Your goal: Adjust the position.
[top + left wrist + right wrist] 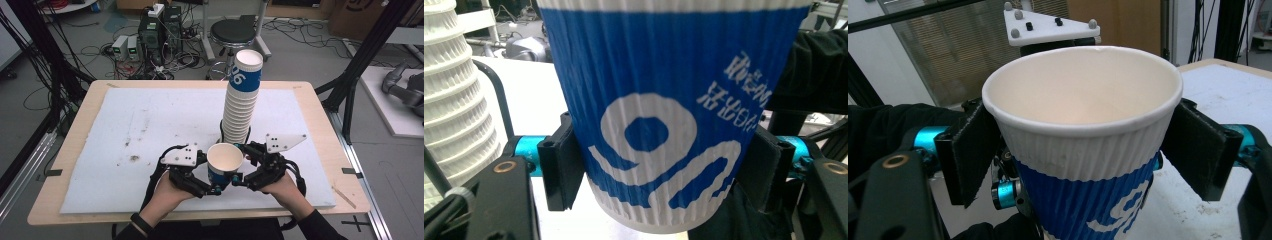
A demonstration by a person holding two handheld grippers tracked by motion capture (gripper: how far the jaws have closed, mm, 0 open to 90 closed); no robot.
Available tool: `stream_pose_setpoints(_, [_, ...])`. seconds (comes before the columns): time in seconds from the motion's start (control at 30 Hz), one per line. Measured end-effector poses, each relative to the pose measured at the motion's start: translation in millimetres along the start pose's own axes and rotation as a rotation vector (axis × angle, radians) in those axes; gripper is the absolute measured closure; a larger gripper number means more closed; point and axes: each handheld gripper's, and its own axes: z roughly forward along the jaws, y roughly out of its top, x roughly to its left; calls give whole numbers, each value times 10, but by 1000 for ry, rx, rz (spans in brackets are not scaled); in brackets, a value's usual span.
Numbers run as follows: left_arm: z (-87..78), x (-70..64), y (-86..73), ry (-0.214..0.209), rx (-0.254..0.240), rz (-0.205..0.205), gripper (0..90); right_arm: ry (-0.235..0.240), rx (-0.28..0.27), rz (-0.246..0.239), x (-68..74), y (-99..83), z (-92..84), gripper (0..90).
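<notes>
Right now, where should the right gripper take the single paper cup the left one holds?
Take the cup on its white ribbed band just under the rolled rim, one pad either side, coming level from the person's right. The left gripper already clamps the narrower blue base, and the right gripper straddles that upper band, open.

The paper cup (224, 165) is ribbed white up top with a bright blue band below, white swirly digits and small white characters printed on it, plain cream inside. The stack of cups (241, 102) is mostly white ribs, blue on the top one. Grippers are black with turquoise bits. White-ish mat (135, 130), a bit stained, on a light wood table (80, 125).
</notes>
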Motion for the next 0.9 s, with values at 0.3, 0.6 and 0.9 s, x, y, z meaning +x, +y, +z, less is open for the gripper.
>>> stream_pose_setpoints(0.3, [15,-3,16,5,25,-10,298,-5,4,-5,-5,-2,12,213])
stream_pose_setpoints(0.6, [2,-31,59,2,-15,-43,222,1,2,-8,-10,-7,11,227])
stream_pose_setpoints(0.9, [-14,-28,91,-1,-79,-85,196,-9,-10,-22,3,-19,28,231])
